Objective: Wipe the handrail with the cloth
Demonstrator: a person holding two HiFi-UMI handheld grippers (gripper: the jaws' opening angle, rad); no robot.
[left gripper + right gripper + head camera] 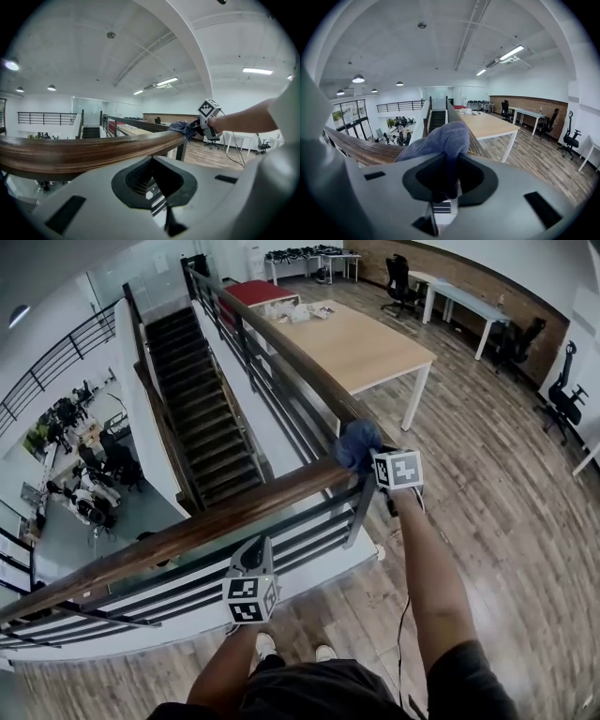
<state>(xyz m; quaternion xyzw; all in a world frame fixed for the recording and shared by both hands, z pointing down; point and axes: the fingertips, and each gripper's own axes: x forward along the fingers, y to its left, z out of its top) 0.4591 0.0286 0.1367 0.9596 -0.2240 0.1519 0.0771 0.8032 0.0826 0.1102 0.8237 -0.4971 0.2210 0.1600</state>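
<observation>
The wooden handrail (187,535) runs from the lower left up to a corner, then turns away along the staircase. A blue cloth (356,444) is bunched on top of that corner, and my right gripper (380,465) is shut on it from the floor side. In the right gripper view the cloth (440,140) fills the jaws of that gripper (447,180) and rests on the rail (361,150). My left gripper (251,559) is held just below the rail, further left, shut on nothing. In the left gripper view its jaws (152,180) sit under the rail (93,150), with the cloth (183,127) far along it.
Black metal bars (309,521) run beneath the rail. A staircase (202,418) drops down beyond it, with a lower floor (84,474) at the left. A wooden table (361,343) stands behind the corner, and office chairs (562,399) at the right.
</observation>
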